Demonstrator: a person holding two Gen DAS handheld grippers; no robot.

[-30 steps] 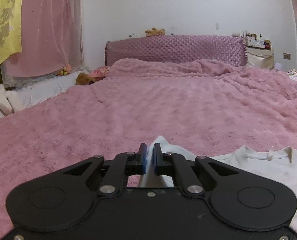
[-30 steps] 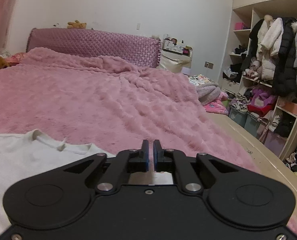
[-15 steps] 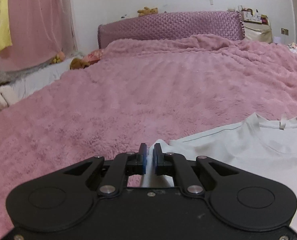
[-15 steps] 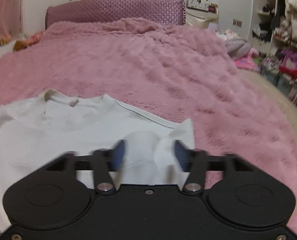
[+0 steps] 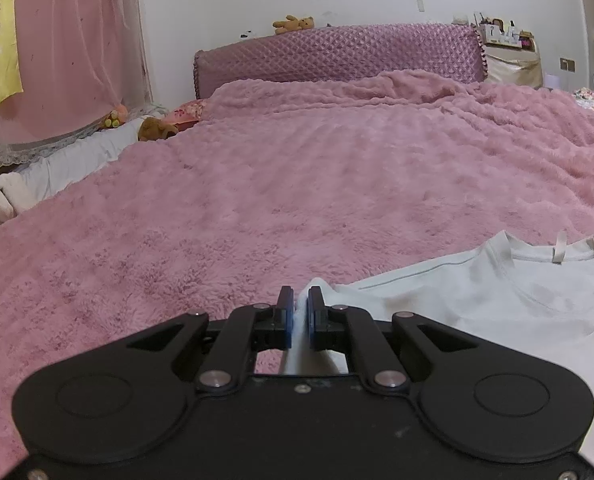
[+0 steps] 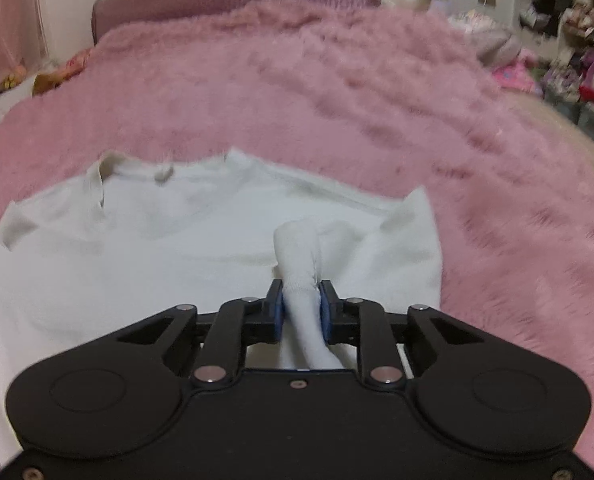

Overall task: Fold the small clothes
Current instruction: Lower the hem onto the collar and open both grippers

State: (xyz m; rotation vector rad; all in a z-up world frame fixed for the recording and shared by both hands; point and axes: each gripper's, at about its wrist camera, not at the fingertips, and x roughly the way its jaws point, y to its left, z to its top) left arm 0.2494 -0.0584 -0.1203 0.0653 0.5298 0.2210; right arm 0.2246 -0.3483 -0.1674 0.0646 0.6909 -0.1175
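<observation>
A white T-shirt (image 5: pixel 497 292) lies flat on the pink fluffy blanket (image 5: pixel 297 184), its collar at the far right of the left wrist view. My left gripper (image 5: pixel 298 300) is shut on a thin edge of the shirt's left side. In the right wrist view the same T-shirt (image 6: pixel 157 224) spreads out ahead with its collar at upper left. My right gripper (image 6: pixel 300 296) is shut on a bunched roll of white fabric at the shirt's right sleeve area. The shirt's lower part is hidden behind both gripper bodies.
The pink blanket (image 6: pixel 377 92) covers the whole bed up to a quilted purple headboard (image 5: pixel 337 54). Soft toys (image 5: pixel 153 128) lie by the bed's left side. Cluttered shelves and clothes (image 6: pixel 577 60) stand off the bed's right edge.
My right gripper opened half a second ago and has now shut on a bunch of the shirt's fabric, with the camera dipped lower. The left gripper stayed shut on the shirt and tilted slightly.
</observation>
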